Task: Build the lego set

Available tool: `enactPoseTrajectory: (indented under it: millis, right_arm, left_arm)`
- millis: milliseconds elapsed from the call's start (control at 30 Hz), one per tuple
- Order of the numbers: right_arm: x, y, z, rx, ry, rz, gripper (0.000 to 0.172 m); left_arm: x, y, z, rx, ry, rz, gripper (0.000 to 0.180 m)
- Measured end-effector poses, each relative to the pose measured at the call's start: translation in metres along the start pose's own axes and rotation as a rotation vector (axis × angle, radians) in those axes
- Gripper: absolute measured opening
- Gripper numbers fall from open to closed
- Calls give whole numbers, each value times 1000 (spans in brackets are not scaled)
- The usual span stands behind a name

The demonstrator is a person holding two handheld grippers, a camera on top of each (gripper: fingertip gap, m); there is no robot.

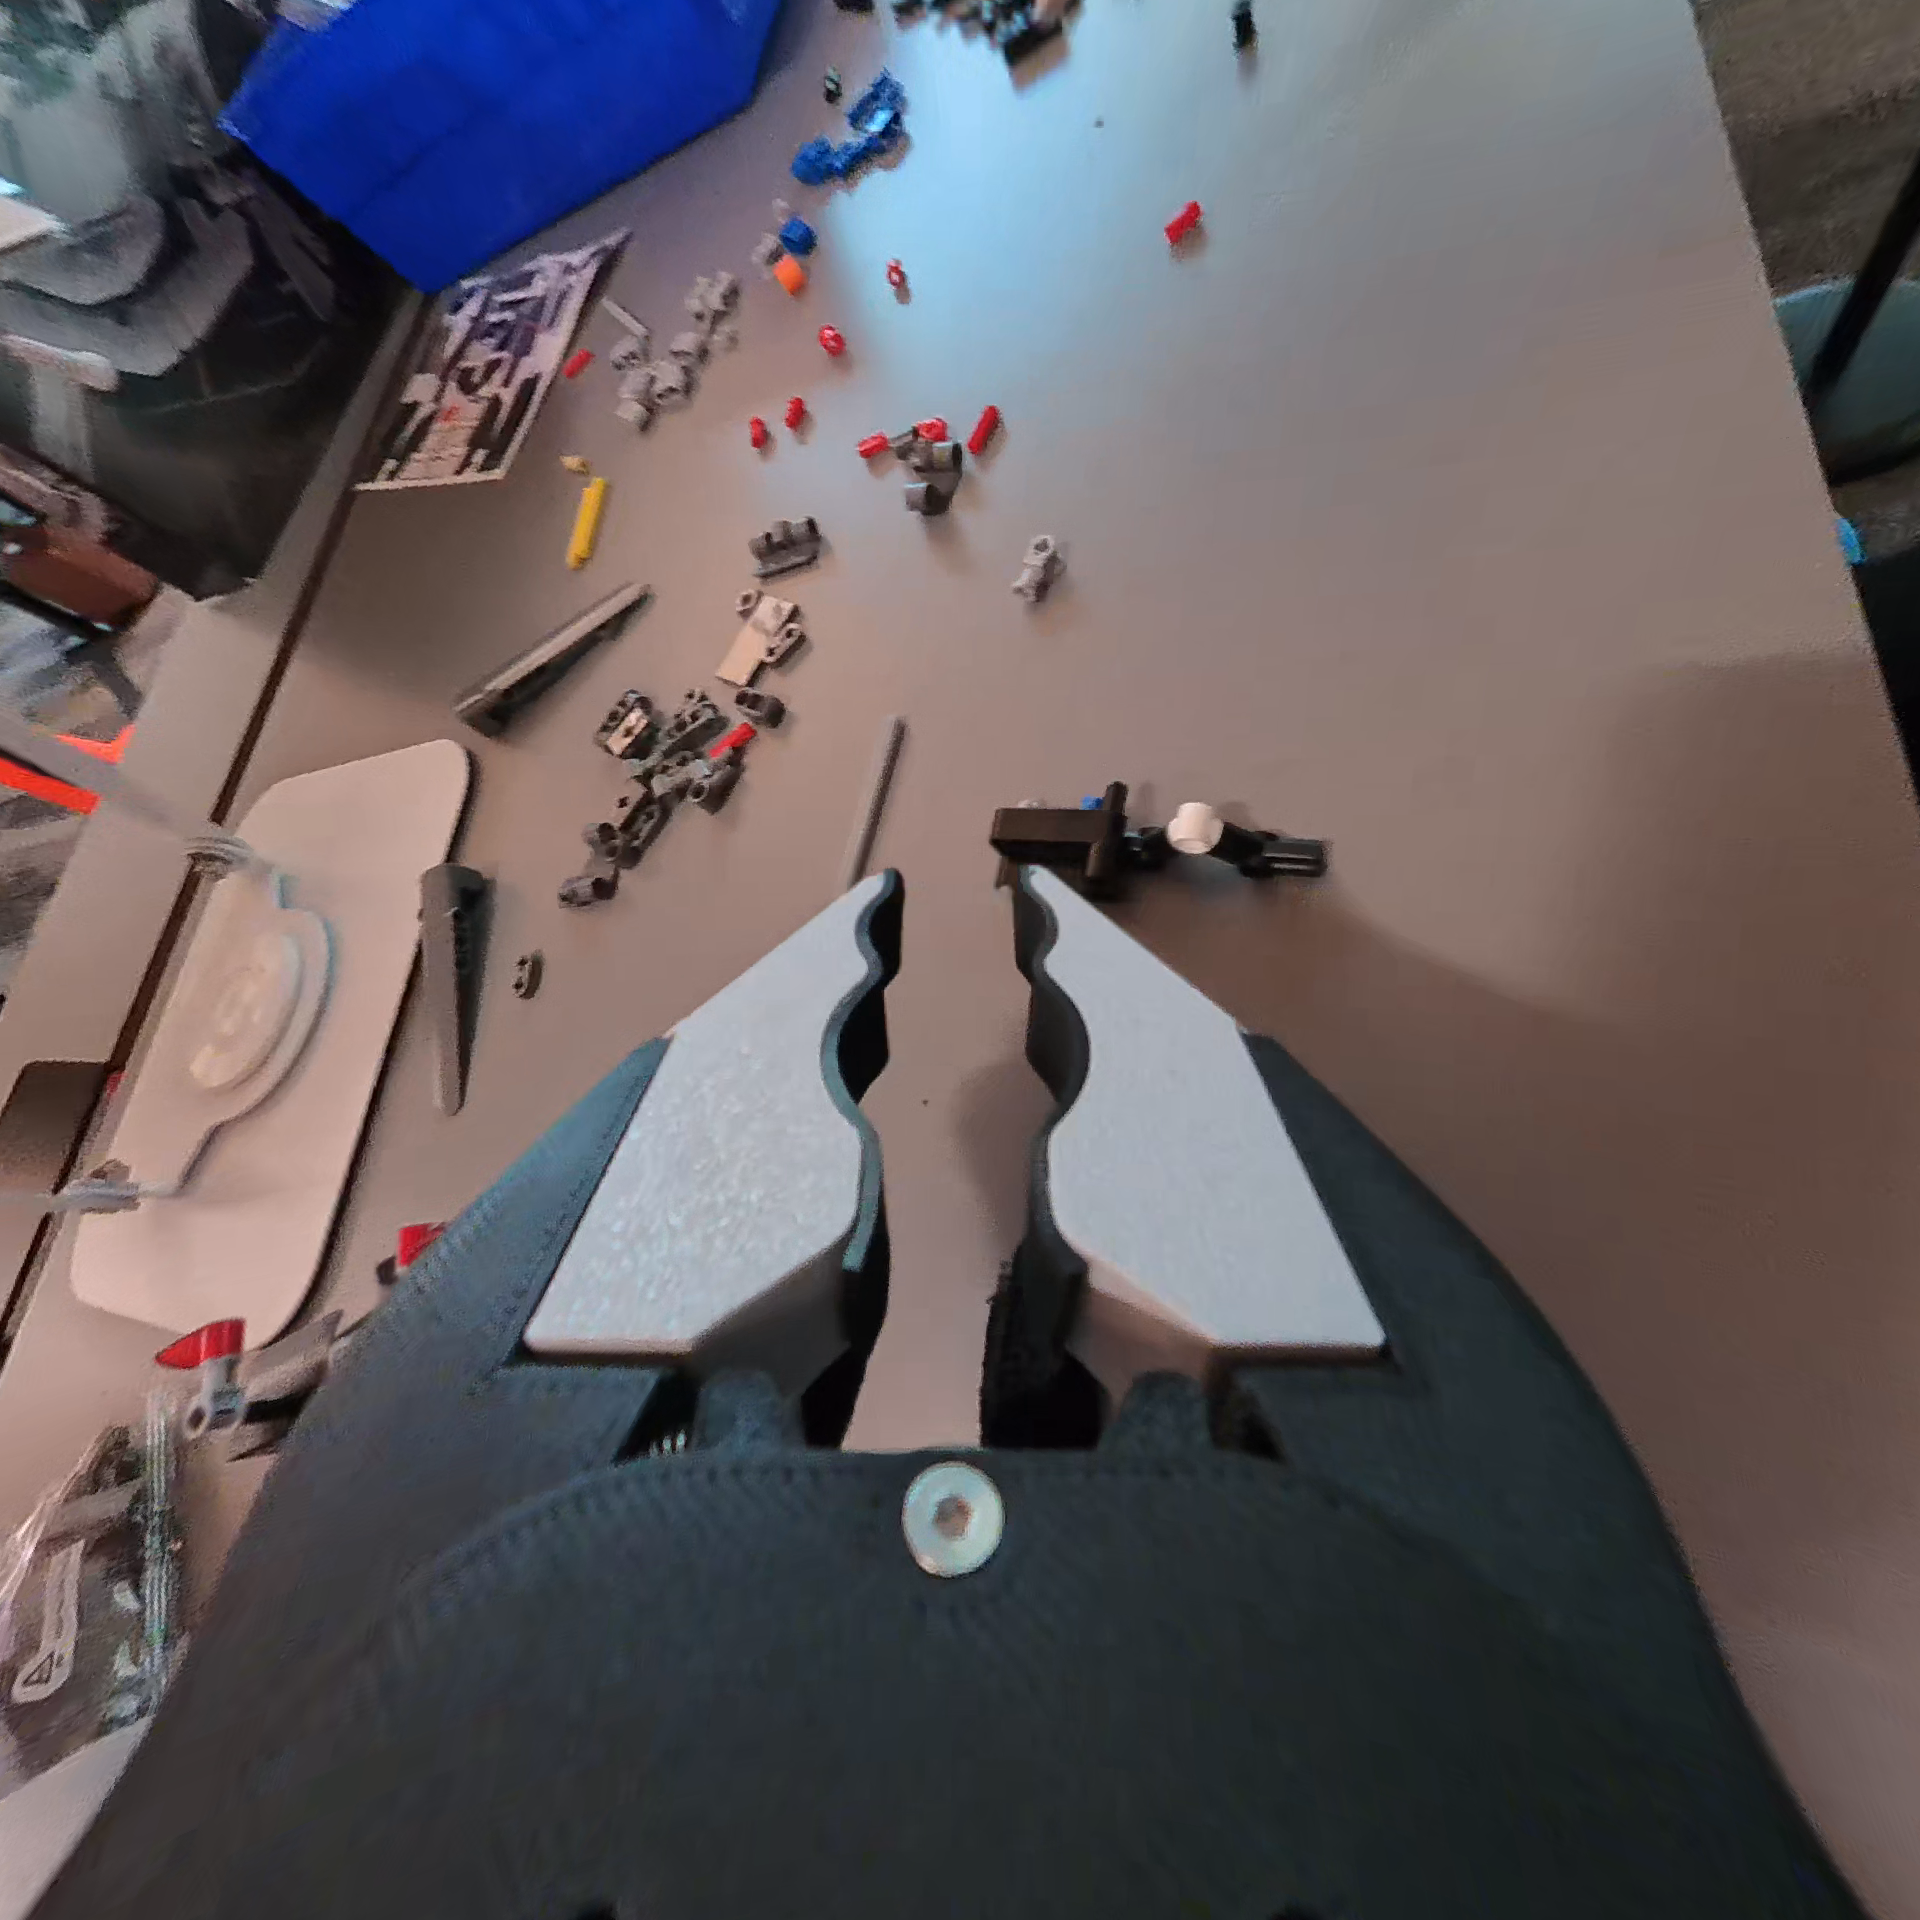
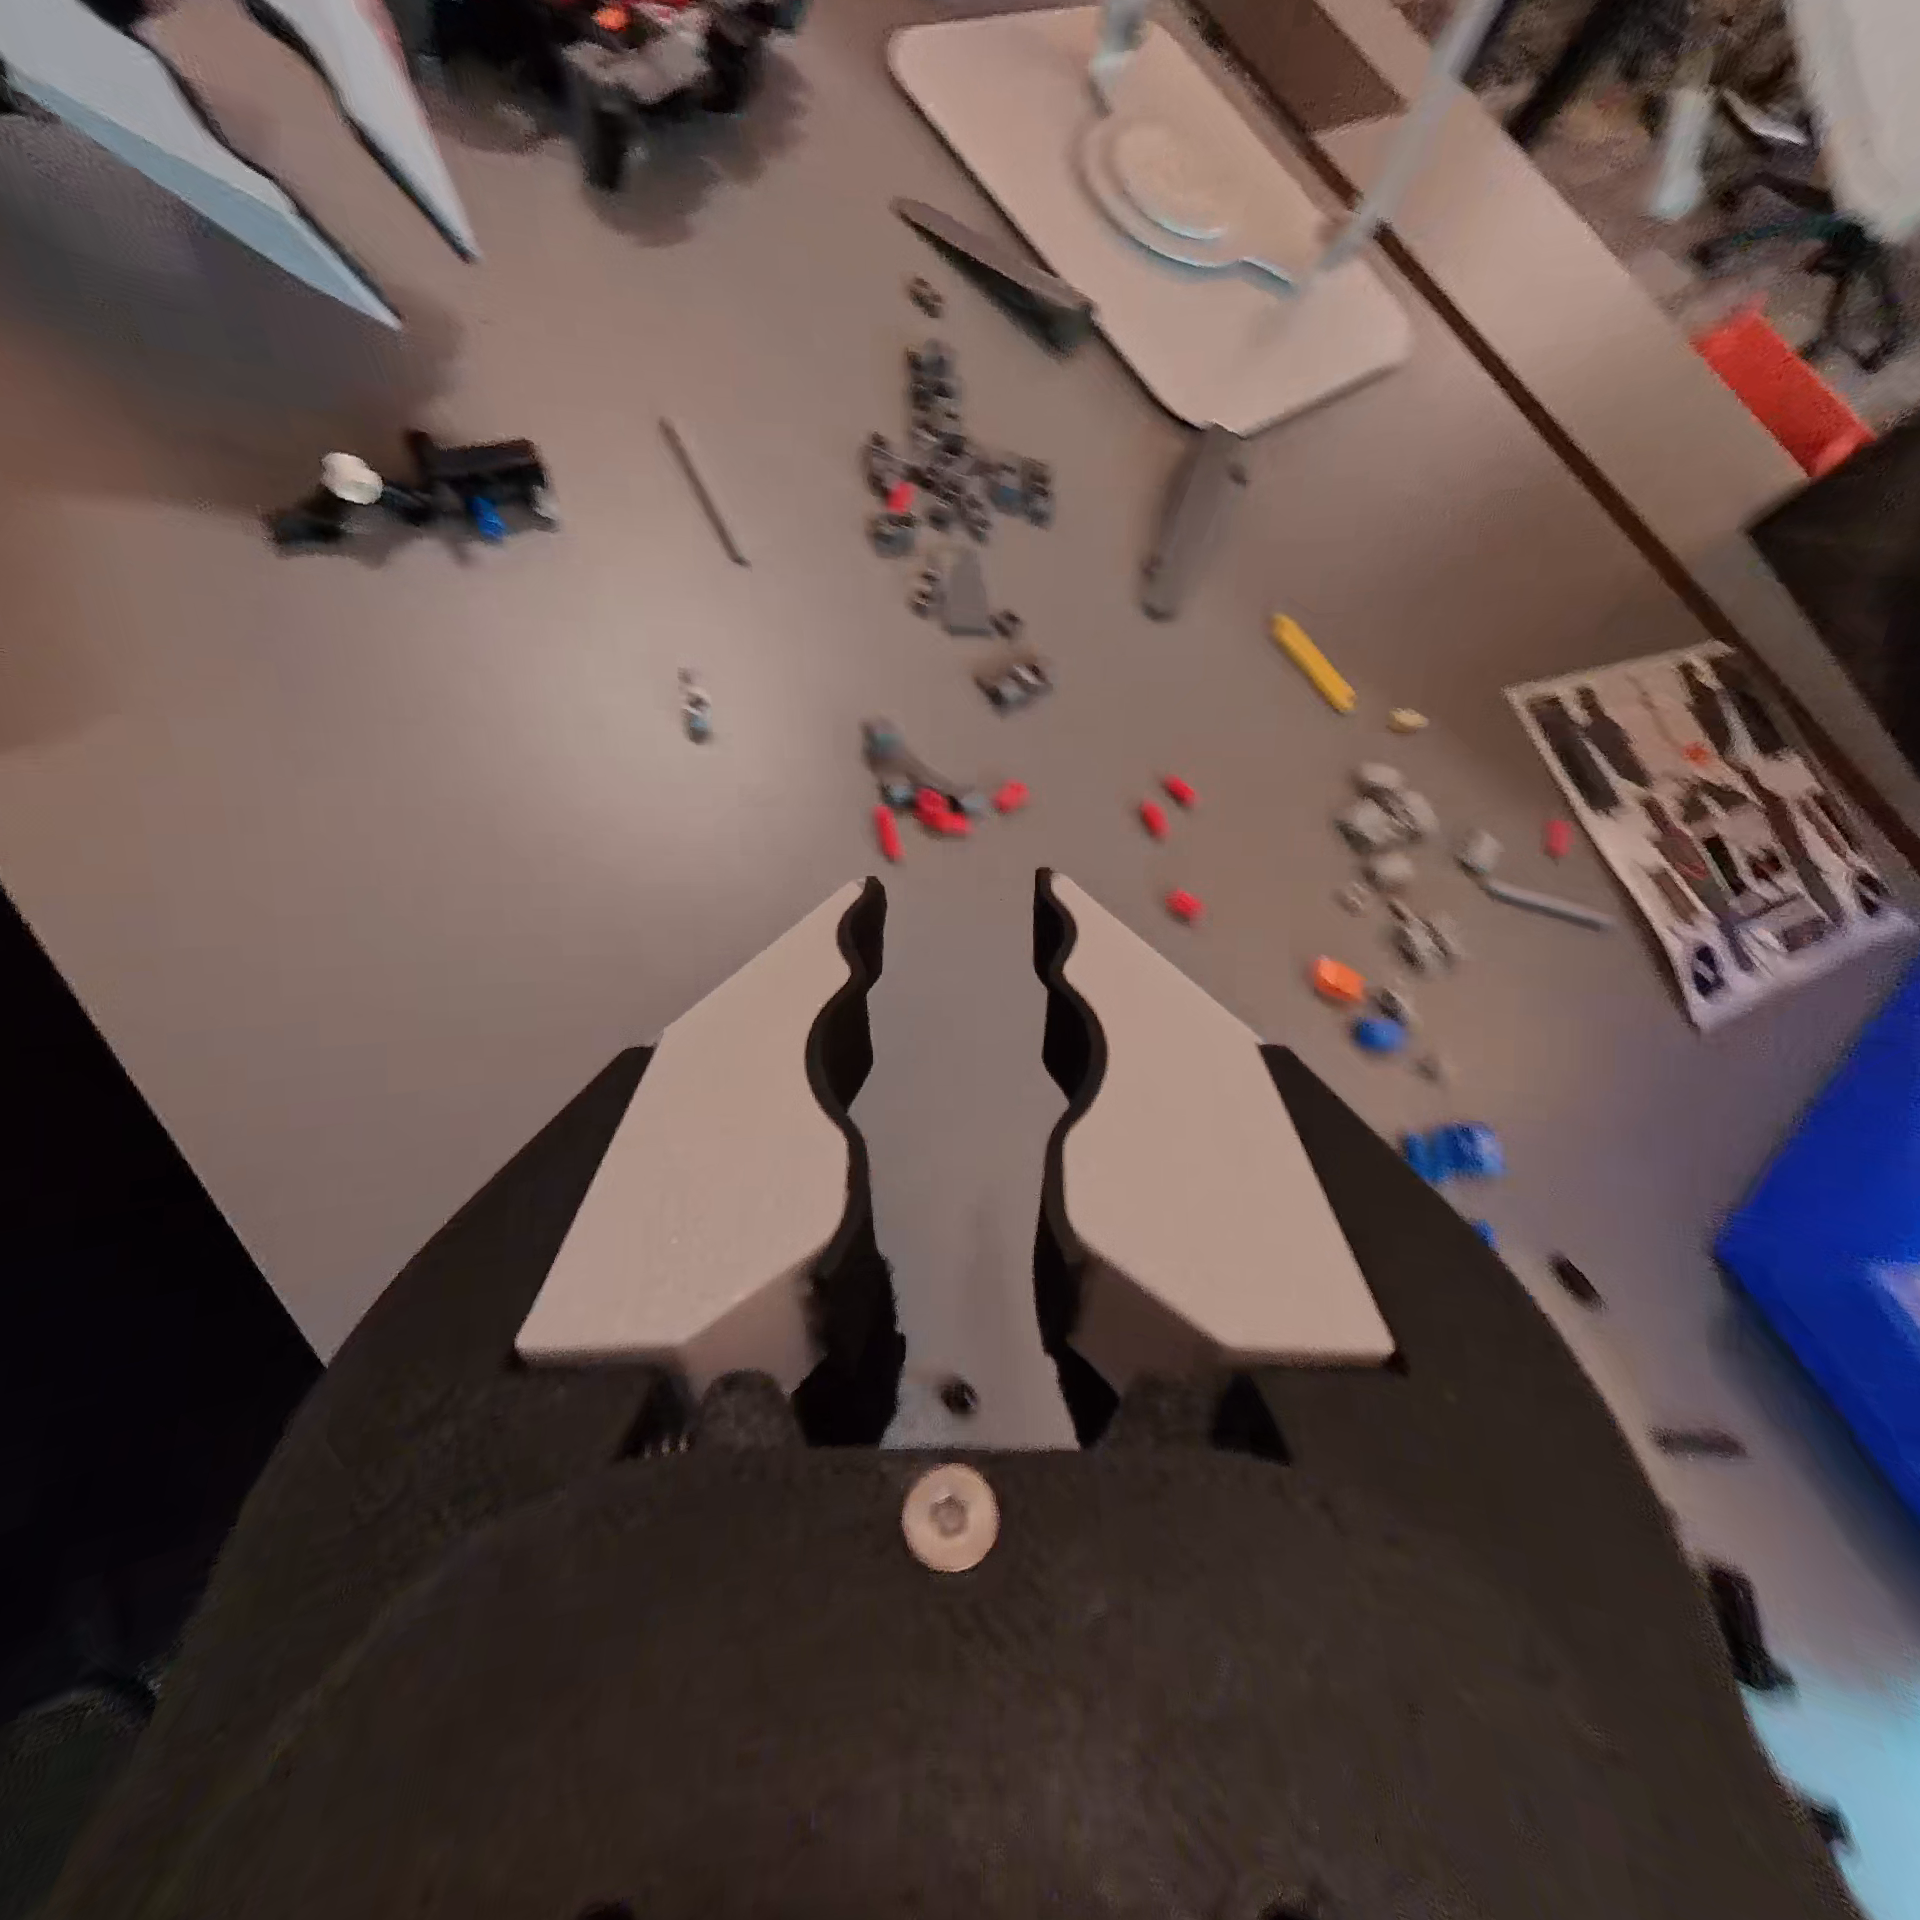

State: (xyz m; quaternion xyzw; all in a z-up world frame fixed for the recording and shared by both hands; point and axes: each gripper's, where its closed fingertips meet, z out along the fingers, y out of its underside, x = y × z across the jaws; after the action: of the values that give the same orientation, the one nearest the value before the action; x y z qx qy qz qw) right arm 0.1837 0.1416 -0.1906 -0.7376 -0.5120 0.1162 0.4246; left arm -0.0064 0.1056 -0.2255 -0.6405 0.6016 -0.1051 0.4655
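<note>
My left gripper point(image 1: 958, 883) is open with nothing between its pads, above the grey table point(image 1: 1403, 520). A small black assembly with a white bush and a blue pin point(image 1: 1143, 836) lies just beyond its right fingertip point(image 1: 1039, 904). A thin grey axle point(image 1: 878, 795) lies just beyond its left fingertip. My right gripper point(image 2: 958, 888) is open and empty, above bare table just short of a cluster of red pins point(image 2: 935, 810). The same black assembly shows in the right wrist view point(image 2: 436, 488) at the far left, with the left gripper's fingers point(image 2: 343, 135) above it.
Loose dark grey parts point(image 1: 665, 769), grey connectors point(image 1: 675, 353), a yellow beam point(image 1: 587, 520), a long grey beam point(image 1: 556, 660) and a tapered grey panel point(image 1: 452, 977) lie scattered. A sticker sheet point(image 1: 499, 364) and a blue bin point(image 1: 499, 114) sit at the far left. A stand's base plate point(image 1: 270, 1029) lies left. My right fingertips sit around 20 centimetres from my left ones. To reach the tapered grey panel point(image 1: 452, 977) in a straight line is about 20 centimetres for my left fingers, about 30 centimetres for my right. The right camera catches it too, in the right wrist view point(image 2: 982, 260).
</note>
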Motion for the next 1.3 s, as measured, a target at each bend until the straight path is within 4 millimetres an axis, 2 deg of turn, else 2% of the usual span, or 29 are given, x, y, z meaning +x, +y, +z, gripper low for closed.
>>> enactPoseTrajectory:
  millis: [100,267,367,500,567,733,800,900,1033,1133,1300]
  right_arm:
    - [37,20,-31,-32,102,45,30]
    - [89,72,-79,-169,250,109,35]
    - [107,98,-98,-209,265,151,31]
    - [130,129,-112,-260,302,194,25]
    - [129,134,-105,-262,262,185,21]
    - [108,138,-63,-306,117,148,25]
    - [111,139,-54,-316,117,128,26]
    - [122,140,-55,-309,127,138,26]
    - [136,151,-69,-352,129,93,21]
    - [131,153,-70,-339,46,16,20]
    - [123,161,-52,-386,-45,-124,19]
  left_arm:
    - [-6,1,2,27,-45,-18,21]
    - [-12,7,9,4,-107,-6,28]
    - [-16,7,12,7,-137,-16,28]
    - [-24,6,15,17,-177,-29,26]
    - [-27,7,18,15,-191,-32,25]
    - [-37,7,21,15,-226,-38,23]
    - [-39,8,21,14,-237,-36,22]
    - [-41,9,20,17,-258,-25,20]
    - [-42,10,22,12,-260,-12,20]
    - [-42,11,22,9,-260,-4,20]
    - [-41,13,25,-9,-263,18,19]
